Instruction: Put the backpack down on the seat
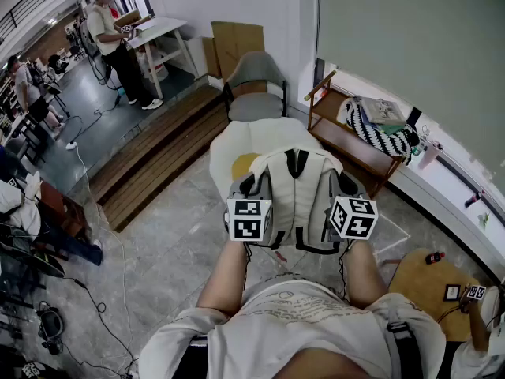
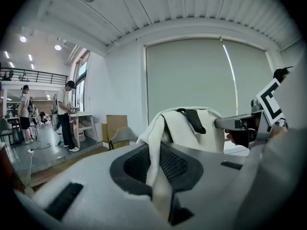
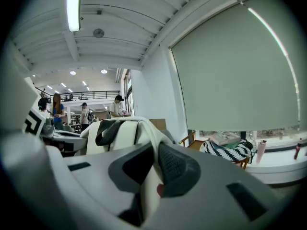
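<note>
A cream backpack (image 1: pixel 296 192) with dark straps hangs upright between my two grippers, above the near edge of a white rounded seat (image 1: pixel 245 140) that carries a yellow cushion (image 1: pixel 242 164). My left gripper (image 1: pixel 251 200) is at the pack's left side. In the left gripper view its jaws (image 2: pixel 156 174) are shut on a fold of the pack's white fabric (image 2: pixel 156 133). My right gripper (image 1: pixel 347 200) is at the pack's right side. In the right gripper view its jaws (image 3: pixel 152 174) pinch the pack's white fabric (image 3: pixel 144 128). The pack's bottom is hidden behind my arms.
A grey chair (image 1: pixel 256 81) stands beyond the seat. A wooden bench (image 1: pixel 347 136) with a striped bag (image 1: pixel 383 136) sits at the right by the window ledge. Wooden steps (image 1: pixel 158 160) run along the left, a round wooden stool (image 1: pixel 430 279) is near right, and people stand far left.
</note>
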### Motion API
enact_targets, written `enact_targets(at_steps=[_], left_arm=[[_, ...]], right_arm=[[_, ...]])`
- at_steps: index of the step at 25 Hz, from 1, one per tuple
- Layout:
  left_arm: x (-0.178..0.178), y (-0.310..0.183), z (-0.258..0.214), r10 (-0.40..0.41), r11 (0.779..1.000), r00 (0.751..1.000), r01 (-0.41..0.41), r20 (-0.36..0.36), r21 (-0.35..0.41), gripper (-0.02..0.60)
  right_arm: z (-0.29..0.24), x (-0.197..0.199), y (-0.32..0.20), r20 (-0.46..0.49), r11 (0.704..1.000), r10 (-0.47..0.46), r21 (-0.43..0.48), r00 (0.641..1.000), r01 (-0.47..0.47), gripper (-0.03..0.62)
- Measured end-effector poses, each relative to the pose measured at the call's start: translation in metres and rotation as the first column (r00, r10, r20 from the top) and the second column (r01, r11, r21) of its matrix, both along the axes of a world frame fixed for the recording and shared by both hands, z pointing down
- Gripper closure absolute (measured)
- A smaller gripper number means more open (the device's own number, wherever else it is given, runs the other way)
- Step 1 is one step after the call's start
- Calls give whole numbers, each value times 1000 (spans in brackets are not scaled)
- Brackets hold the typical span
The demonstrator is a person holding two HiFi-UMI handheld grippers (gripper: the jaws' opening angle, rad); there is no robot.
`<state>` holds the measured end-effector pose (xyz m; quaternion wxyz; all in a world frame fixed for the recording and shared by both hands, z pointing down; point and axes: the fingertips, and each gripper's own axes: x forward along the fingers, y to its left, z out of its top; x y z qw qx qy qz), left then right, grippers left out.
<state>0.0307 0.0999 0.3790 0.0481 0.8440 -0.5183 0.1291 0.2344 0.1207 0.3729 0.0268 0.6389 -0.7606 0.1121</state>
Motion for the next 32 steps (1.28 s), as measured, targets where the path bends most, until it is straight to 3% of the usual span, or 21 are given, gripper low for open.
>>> enact_targets(at_steps=[11,32], left_arm=[[-18,-10,-11,-10,999,1000,10,-4,37,523],[-102,-27,-24,29,998,999,-28,-19,51,523]], right_arm=[[-9,-16,-11,65,999,-19,30,998,17,545],[-20,-101,-25,44,1000,12,28,999,-13,545]])
